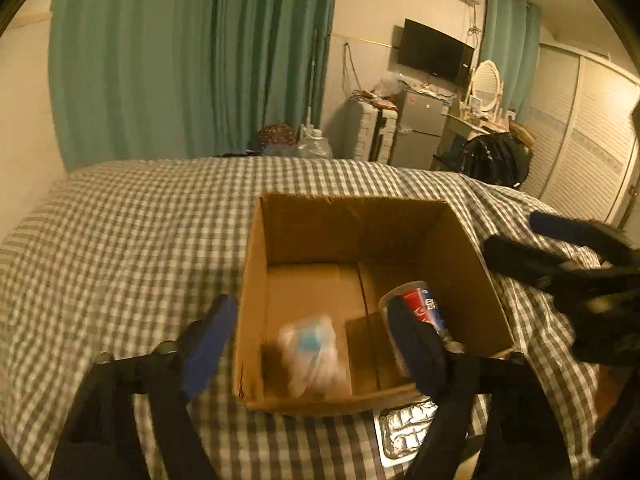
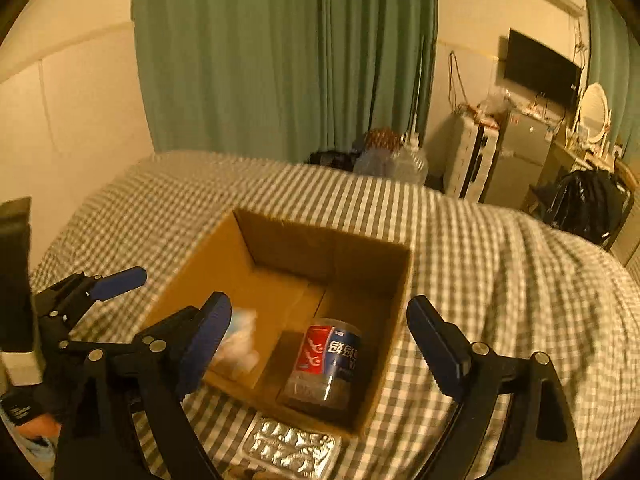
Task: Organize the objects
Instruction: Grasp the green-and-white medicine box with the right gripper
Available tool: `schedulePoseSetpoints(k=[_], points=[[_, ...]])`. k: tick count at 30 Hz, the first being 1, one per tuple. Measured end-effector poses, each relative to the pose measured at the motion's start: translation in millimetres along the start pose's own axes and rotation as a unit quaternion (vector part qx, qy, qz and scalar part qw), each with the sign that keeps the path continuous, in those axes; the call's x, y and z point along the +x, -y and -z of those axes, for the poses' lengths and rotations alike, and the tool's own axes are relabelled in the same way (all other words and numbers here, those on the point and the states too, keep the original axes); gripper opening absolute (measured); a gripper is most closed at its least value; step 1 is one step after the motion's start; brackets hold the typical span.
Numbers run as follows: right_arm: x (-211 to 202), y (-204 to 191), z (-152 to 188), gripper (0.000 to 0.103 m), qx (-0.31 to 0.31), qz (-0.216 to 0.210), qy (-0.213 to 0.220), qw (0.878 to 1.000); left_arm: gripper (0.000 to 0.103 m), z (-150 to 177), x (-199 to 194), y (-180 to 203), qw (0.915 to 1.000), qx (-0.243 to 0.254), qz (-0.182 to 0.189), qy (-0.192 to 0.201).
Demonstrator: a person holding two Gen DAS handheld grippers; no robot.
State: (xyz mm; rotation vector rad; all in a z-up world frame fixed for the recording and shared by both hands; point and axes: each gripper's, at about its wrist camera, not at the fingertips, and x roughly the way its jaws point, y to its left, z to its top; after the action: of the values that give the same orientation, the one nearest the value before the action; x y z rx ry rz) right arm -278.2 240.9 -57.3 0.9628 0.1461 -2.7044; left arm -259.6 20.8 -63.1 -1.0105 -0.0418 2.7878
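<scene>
Each set of tongs, left and right, consists of a black frame of flat linkage bars carrying two fingers faced with blue pads. The linkage joints are fastened with round silver-headed screws, visible on both sides of the right unit and near the base of the left unit's left-hand finger. In the right wrist view the left unit's body shows a tall black block with a pale grey base mounted behind its linkage.
</scene>
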Motion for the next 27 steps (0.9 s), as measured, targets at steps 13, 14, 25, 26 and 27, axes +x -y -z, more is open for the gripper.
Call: schedulePoseSetpoints(k=[13,14,25,26,27], points=[[-163,-49,38,0.103,-0.076,-0.01,0.018,0.997,0.099,34,-147,10,0.9966,-0.002,-0.08,0.021],[-166,-49,47,0.103,-0.083,-0.008,0.012,0.996,0.099,45,-155,12,0.9959,-0.001,-0.089,0.018],[-134,-72,170,0.103,-0.13,0.0,-0.094,0.987,0.099,175,-167,18,0.989,-0.034,-0.138,-0.041],[-129,-73,177,0.103,-0.128,-0.003,-0.103,0.986,0.099,185,-164,19,0.989,-0.037,-0.133,-0.052],[-124,-73,184,0.103,-0.128,-0.003,-0.113,0.985,0.099,194,-161,23,0.9888,-0.036,-0.132,-0.06]])
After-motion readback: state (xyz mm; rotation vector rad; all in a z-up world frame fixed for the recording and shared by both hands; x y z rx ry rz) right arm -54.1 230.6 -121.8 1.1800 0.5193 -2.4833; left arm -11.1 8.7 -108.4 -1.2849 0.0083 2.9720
